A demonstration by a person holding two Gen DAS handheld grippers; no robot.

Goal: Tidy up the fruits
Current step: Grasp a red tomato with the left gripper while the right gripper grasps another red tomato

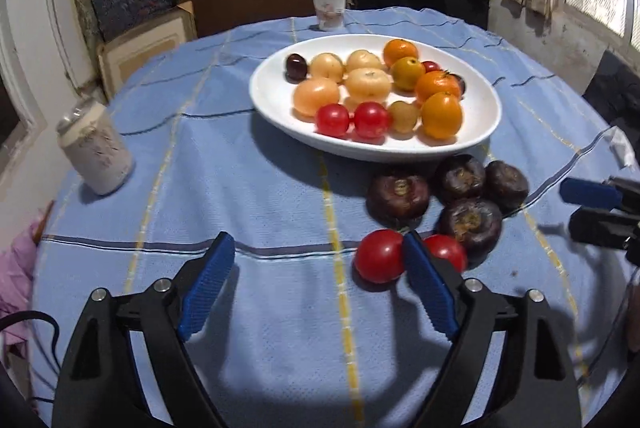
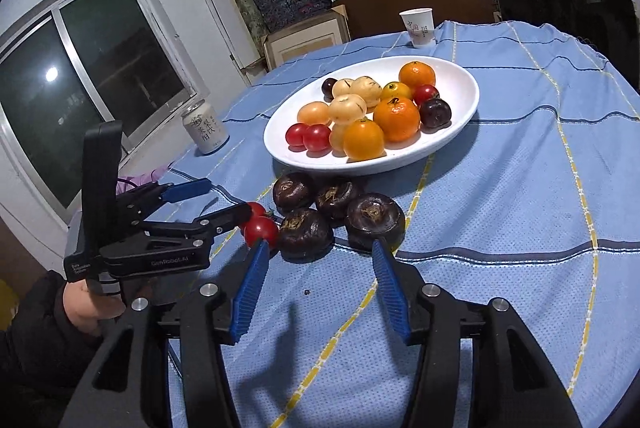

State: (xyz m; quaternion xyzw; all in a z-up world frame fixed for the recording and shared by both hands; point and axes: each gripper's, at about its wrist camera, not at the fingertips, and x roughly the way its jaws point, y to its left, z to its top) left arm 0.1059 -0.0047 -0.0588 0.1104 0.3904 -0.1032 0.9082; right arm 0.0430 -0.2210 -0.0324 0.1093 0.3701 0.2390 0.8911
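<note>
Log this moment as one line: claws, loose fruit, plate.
left claw: open, empty, beside two loose tomatoes | right claw: open, empty, near four dark fruits on tablecloth | white plate: holds mixed fruit

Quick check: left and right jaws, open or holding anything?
Left gripper: open, holding nothing.
Right gripper: open, holding nothing.

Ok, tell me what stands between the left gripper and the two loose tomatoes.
Nothing visible. The left gripper is open, its right finger between the two tomatoes on the cloth. The dark fruits lie just beyond, crowding the farther tomato.
</note>
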